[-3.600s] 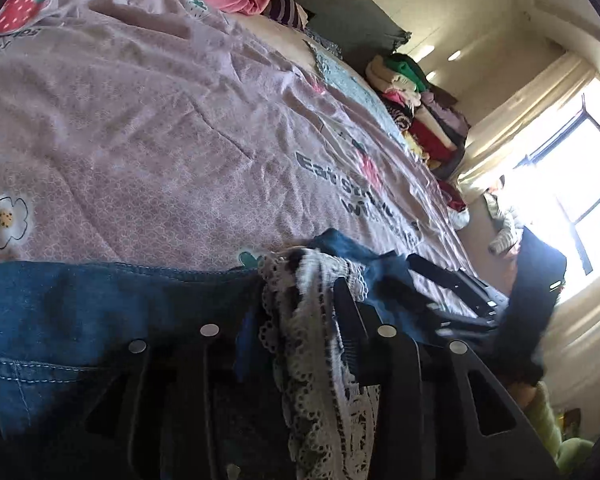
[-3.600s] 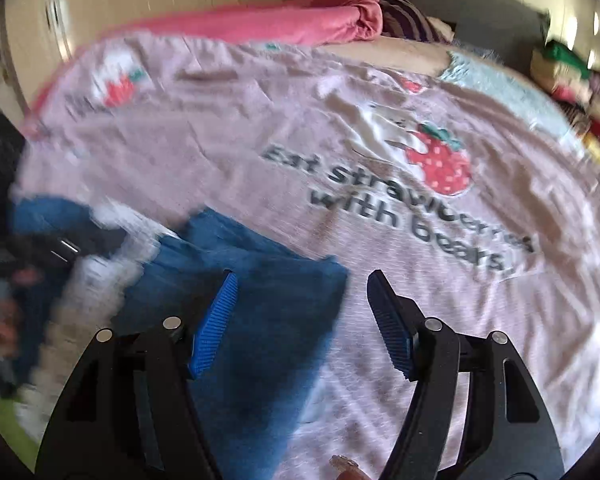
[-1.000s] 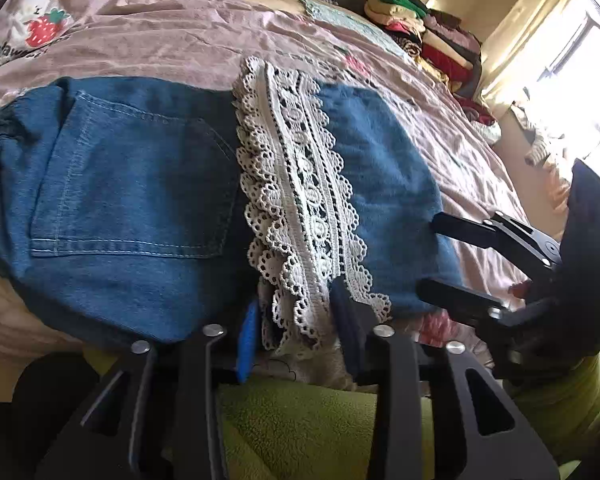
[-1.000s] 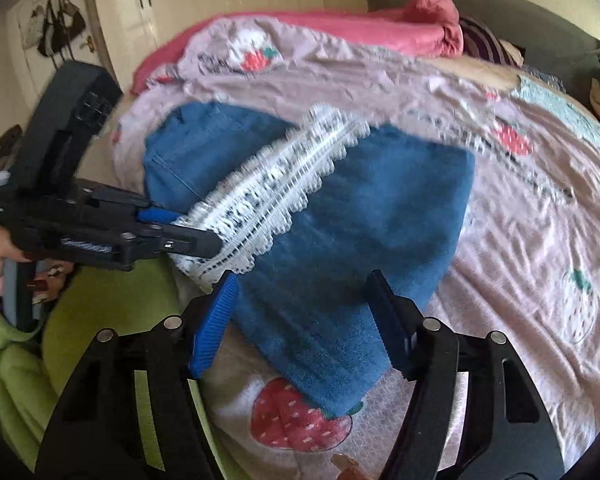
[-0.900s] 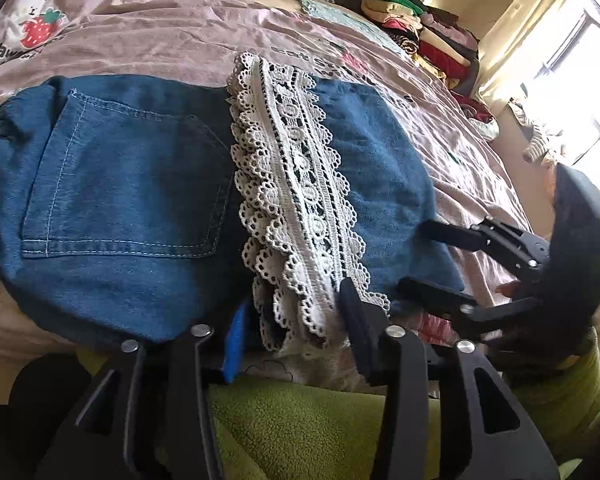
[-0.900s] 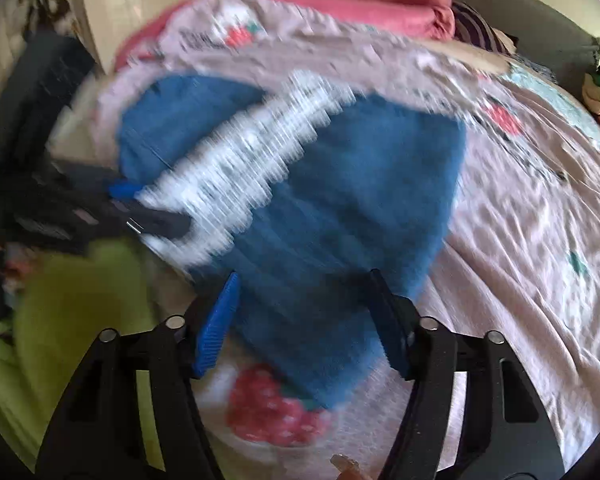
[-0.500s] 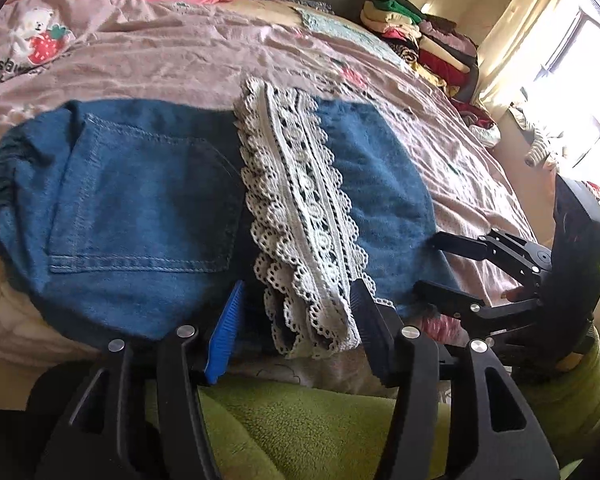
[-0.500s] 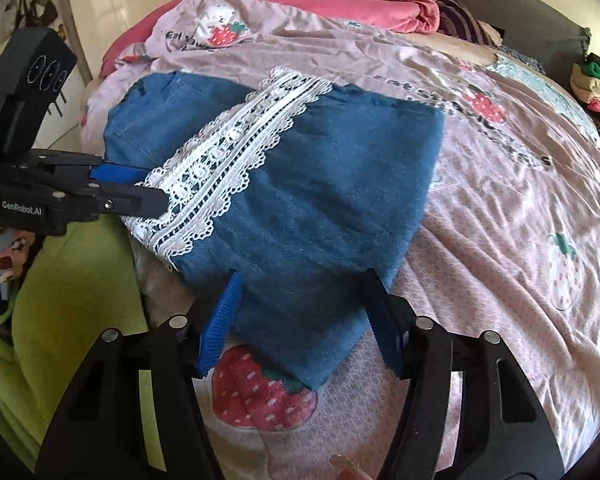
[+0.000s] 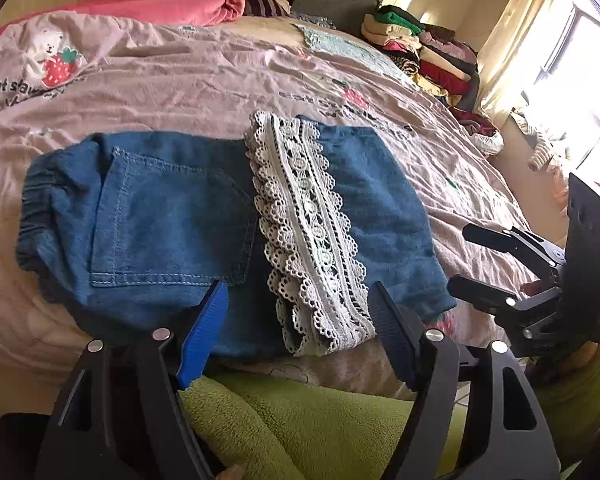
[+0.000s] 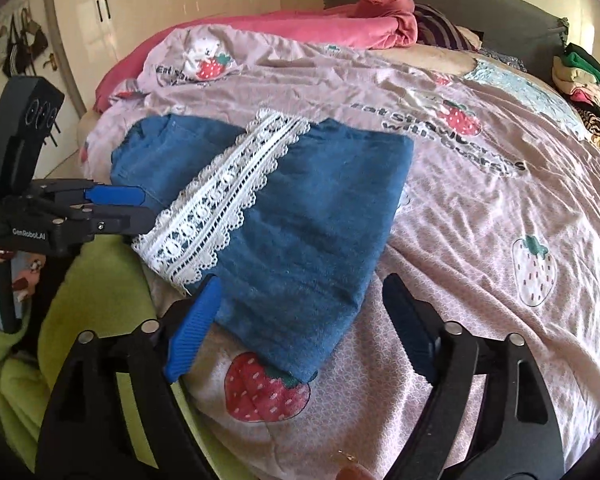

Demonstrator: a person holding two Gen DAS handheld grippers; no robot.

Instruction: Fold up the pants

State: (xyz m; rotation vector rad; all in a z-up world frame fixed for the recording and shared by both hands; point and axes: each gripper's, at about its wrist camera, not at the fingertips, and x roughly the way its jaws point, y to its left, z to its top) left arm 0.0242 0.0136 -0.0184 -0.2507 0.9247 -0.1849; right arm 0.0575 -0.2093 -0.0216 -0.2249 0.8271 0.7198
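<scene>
The folded denim pants (image 9: 172, 220) lie flat near the foot edge of the bed, on a pink strawberry-print duvet cover (image 9: 180, 80). A back pocket (image 9: 168, 224) faces up on one half, and a band of white lace trim (image 9: 308, 232) runs across the middle where the leg end is folded over (its near end hangs slightly over the edge of the bed).

The left gripper (image 9: 300, 336) hovers just short of the near edge of the pants, its fingers spreading wide on either side of the lace trim and pressing on nothing. The right gripper (image 10: 296, 316) sits over the near corner of the plain denim half, its fingers also opening wide; the cloth lies between them but they do not pinch it. A printed strawberry (image 10: 264, 388) shows just below that corner.

Green fleece clothing (image 9: 300, 420) of the person fills the space below the grippers. At the head of the bed lies a bunched pink blanket (image 10: 340, 24), and a stack of folded clothes (image 9: 420, 48) sits by the far side, near a bright window (image 9: 580, 80).
</scene>
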